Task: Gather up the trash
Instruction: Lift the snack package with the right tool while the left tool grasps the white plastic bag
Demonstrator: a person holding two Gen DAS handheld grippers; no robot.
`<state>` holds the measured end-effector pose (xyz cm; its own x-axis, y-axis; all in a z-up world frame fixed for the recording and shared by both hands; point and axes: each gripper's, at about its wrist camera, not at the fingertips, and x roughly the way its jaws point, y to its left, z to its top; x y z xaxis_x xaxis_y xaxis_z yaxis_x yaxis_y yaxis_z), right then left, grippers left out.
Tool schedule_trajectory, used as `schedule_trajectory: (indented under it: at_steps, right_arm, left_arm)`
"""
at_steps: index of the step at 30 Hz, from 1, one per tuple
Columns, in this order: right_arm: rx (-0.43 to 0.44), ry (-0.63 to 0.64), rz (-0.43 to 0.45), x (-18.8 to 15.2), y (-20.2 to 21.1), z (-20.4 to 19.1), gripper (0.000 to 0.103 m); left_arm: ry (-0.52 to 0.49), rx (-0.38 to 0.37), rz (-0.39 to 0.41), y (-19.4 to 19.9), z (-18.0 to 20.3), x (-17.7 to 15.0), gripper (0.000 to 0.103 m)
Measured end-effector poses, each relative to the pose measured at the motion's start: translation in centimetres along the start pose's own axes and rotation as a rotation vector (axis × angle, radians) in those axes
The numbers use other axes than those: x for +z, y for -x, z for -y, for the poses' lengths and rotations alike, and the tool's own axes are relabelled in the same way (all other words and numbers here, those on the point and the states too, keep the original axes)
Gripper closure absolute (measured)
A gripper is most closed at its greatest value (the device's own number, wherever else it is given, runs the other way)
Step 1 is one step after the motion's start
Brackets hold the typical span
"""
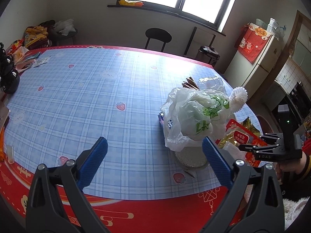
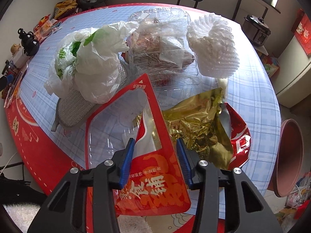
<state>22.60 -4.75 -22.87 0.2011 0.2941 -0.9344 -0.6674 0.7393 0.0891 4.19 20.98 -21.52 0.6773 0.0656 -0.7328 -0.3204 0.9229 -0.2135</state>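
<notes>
clear tray – brown scraps inside, film-wrapped

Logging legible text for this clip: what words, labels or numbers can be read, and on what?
"DAS": right gripper body, left wrist view.
Large Chinese characters on the red packet: upside down, not read reliably.
Green print on the white plastic bag: crumpled, unreadable.
Red fridge hanging: too small.
</notes>
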Motion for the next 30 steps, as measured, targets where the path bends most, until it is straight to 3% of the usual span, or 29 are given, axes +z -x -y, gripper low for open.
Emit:
schedule_trajectory:
  at_steps: [9, 14, 22, 30]
  right_arm:
    - [0.044, 0.025, 0.132, 0.4, 4.7, -0.2, 0.062]
    - [-0.009, 0.04, 0.191, 0.1, 6.8, 0.4, 0.062]
    - [-0.073, -0.04, 0.252, -0.9, 9.4, 3.4, 0.062]
    - [-0.112, -0.105, 0.271, -2.5, 10.8, 5.4, 0.062]
  left_arm:
    - [-0.038, -0.019, -0.012, -0.7, 1.8, 0.4, 0.007]
    - [-0.068, -0.034, -0.02, -1.1, 2.9, 0.6, 0.007]
    - [-0.103, -0.075, -0.05, -2.5, 4.5, 1.0, 0.007]
    - [-0.112, -0.14, -0.106, -6.5, 5.8, 2.7, 0.006]
